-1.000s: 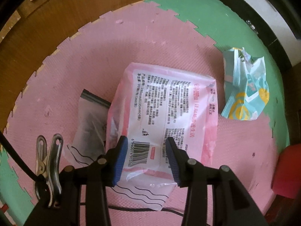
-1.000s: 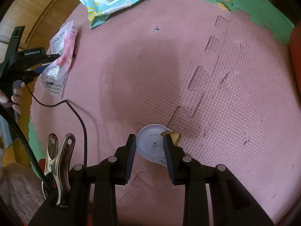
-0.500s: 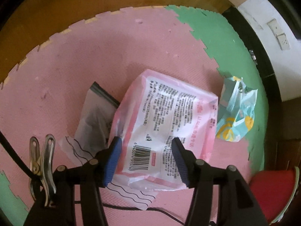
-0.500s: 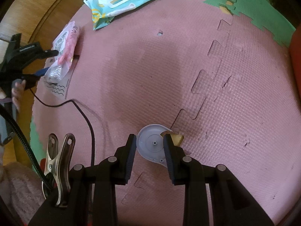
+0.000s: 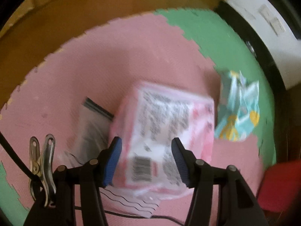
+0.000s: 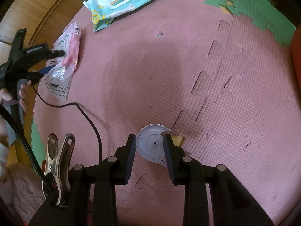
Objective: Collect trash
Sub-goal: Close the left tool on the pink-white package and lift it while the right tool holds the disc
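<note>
A pink and white printed packet lies on the pink foam mat, over a clear zip bag with wavy lines. My left gripper is open, its blue pads either side of the packet's near end; the view is blurred. It shows in the right wrist view at the far left beside the packet. A teal and yellow wipes pack lies by the green mat. My right gripper holds a grey plastic tape-dispenser disc between its black fingers.
A red object sits at the right edge, also in the right wrist view. Wooden floor borders the mat at the far left. A black cable trails across the mat. A small yellow scrap lies by the disc.
My left gripper's jaws have opened wider around the pink packet and the view has shifted and blurred. The right gripper and the disc have stayed still.
</note>
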The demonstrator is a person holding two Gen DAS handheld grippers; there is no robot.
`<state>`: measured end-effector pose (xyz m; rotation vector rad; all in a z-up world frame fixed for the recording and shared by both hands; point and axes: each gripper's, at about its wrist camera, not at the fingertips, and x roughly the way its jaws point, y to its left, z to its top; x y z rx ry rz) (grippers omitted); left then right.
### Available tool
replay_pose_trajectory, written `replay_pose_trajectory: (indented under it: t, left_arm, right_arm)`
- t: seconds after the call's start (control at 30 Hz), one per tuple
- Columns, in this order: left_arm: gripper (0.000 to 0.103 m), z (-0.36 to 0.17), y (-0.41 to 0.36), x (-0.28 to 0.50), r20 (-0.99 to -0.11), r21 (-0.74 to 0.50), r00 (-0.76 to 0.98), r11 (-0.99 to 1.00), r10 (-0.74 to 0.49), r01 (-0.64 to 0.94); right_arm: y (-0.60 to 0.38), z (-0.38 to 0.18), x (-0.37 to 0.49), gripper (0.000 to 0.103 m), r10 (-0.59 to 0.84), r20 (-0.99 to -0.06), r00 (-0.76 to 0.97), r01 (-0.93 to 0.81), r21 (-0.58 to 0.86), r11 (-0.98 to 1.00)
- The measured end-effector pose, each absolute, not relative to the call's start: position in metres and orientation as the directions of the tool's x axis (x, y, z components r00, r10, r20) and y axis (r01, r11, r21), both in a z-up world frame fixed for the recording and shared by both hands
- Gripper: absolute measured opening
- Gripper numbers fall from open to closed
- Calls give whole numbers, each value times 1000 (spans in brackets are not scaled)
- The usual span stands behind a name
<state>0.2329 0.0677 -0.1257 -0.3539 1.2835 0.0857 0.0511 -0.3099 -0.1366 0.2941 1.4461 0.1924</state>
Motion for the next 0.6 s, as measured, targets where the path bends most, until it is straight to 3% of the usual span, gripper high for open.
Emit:
replay_pose_trajectory:
  t: [0.13,0.3,0.43,0.47,0.6]
  left_arm:
    - [60,-144,84,242,-958,-218,248,926,-143,-308]
    - [66,-144,72,248,-944,-247,279,935,-174,-254]
    - [65,-145,52,251,-957,-153,271,974,-104,-167]
    - [63,-145,50,251,-959,-135,269,979,-90,-153]
    - [29,-145,52,248,-962,-112,266,983,-70,-148]
  right_arm:
    - [-310,-137,51,31,305,-945,115,48,312,949]
    - [-307,-138,53,31,302,-946,116,39,308,950]
    - [-301,-143,53,31,297,-949,103,35,302,953]
    - [-300,-144,54,31,298,-949,100,36,302,952]
    - [-297,-143,57,31,297,-949,106,34,302,953]
